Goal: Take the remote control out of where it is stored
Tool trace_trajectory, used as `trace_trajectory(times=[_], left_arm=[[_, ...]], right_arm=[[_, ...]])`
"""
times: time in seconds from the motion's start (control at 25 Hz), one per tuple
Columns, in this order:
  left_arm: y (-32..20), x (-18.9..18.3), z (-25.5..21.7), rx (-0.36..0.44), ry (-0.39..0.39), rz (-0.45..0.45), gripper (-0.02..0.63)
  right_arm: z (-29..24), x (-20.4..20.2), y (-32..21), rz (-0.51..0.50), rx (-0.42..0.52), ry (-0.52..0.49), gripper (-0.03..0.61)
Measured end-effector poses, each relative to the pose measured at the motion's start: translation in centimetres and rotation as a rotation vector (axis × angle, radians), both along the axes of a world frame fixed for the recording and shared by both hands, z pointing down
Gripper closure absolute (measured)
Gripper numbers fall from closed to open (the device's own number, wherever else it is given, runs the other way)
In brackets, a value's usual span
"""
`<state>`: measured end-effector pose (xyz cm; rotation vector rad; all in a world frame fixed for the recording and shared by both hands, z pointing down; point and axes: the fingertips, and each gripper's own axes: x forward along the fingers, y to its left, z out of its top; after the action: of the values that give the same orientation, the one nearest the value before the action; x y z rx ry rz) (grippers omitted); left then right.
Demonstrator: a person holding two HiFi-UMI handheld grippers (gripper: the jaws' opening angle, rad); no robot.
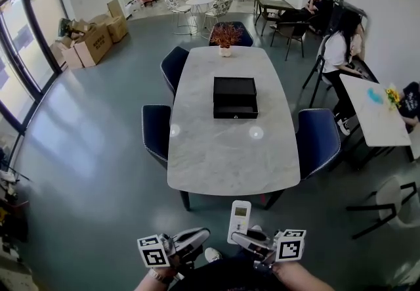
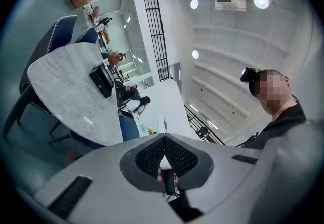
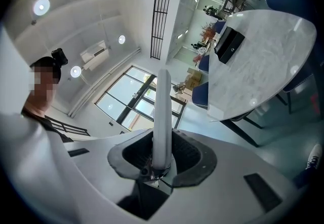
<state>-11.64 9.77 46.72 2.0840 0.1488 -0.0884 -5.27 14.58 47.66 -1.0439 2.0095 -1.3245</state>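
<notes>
Right tool (image 1: 244, 238): is pinching the near end of the remote control (image 1: 239, 221); in the right gripper view the pads are pressing on it from both sides.
Left tool (image 1: 197, 236): is keeping its jaws pressed together and carrying nothing; it is hovering just beside the right tool, low in the head view.
Remote control, place: is hanging in the air in front of the person, short of the near edge of the desk (image 1: 197, 152) and well apart from the black drawer box (image 1: 235, 97).
Remote control, long axis: is running straight out along the right tool's jaws, with the free end pointing toward the desk.
Deciding relation: the drawer box is sitting mid-desk, straight ahead of the remote's free end, with bare desk lying between them; the right hand is the one bearing the load, so it is the nearer.
Task standing (judgement): the remote appears to be already out of its storage, and the box front is looking closed.
Next move (judgement): setting down is calling for a forward reach along the remote's own axis.
Risk (judgement): with one end only gripped, the free end is likely tipping if bumped.
</notes>
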Motion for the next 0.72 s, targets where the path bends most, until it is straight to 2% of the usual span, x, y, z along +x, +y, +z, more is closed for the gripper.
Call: trace_trajectory(times=[0.16, 0.24, 0.48, 0.72], left_arm=[[0.3, 0.0, 0.2, 0.010, -0.004, 0.005, 0.607], [0.3, 0.0, 0.1, 0.004, -0.004, 0.001, 0.607], [0.8, -0.5, 0.0, 0.005, -0.011, 0.004, 0.607], [1.4, -0.6, 0.1, 0.004, -0.010, 0.009, 0.607]], right_arm=[[0.1, -0.6, 0.5, 0.007, 0.007, -0.045, 0.466], [-0.2, -0.4, 0.3, 0.008, 0.020, -0.013, 0.465], [-0.5, -0.9, 0.9, 0.002, 0.023, -0.035, 0.465], [-0.4, -1.1, 1.3, -0.013, 0.030, 0.001, 0.465]])
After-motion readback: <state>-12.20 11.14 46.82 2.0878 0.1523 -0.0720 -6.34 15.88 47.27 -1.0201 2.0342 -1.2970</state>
